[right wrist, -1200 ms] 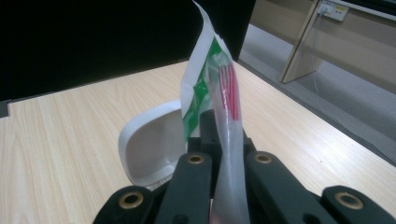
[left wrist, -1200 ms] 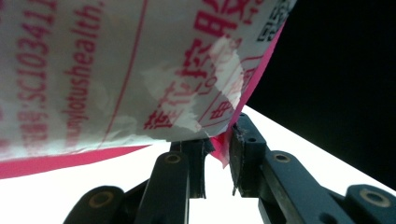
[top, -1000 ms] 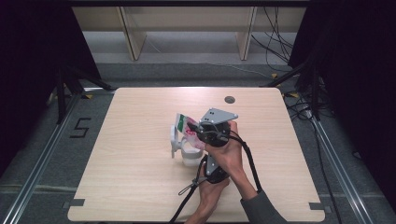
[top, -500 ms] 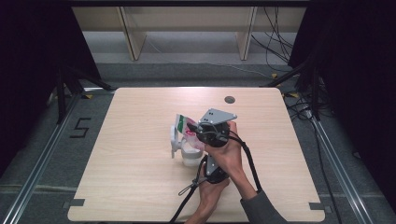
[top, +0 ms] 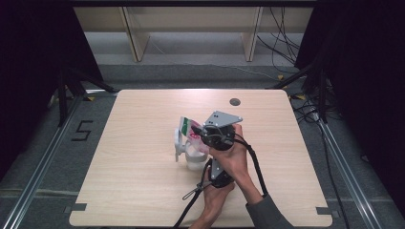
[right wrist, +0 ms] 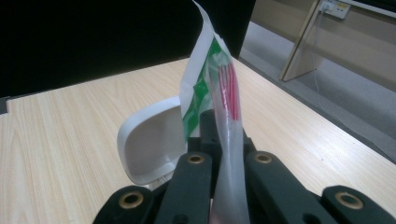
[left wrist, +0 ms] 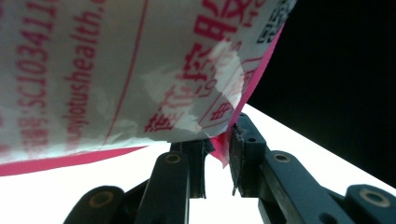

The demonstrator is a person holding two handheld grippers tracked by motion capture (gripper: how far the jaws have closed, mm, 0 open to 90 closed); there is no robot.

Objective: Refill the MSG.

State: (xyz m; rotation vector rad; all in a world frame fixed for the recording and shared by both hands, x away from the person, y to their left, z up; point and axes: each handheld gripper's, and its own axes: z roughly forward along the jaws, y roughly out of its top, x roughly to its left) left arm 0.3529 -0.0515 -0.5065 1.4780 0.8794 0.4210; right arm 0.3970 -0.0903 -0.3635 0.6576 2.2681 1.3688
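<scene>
Two grippers: both clamped on one packet (top: 188,129)
Left gripper (left wrist: 217,154): pinches pink edge
Right gripper (right wrist: 228,140): nips top
Done: packet raised over white cup (top: 184,150)
Left: probably tearing open, emptying

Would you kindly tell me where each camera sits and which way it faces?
High view: above the person's side, looking forward and down on the pale wooden table; both hands enter from below.
Left gripper view: on the left gripper, looking up at the white-and-pink printed packet.
Right gripper view: on the right gripper, facing across the table past a white plastic cup.
Both gripper views share the packet.
</scene>
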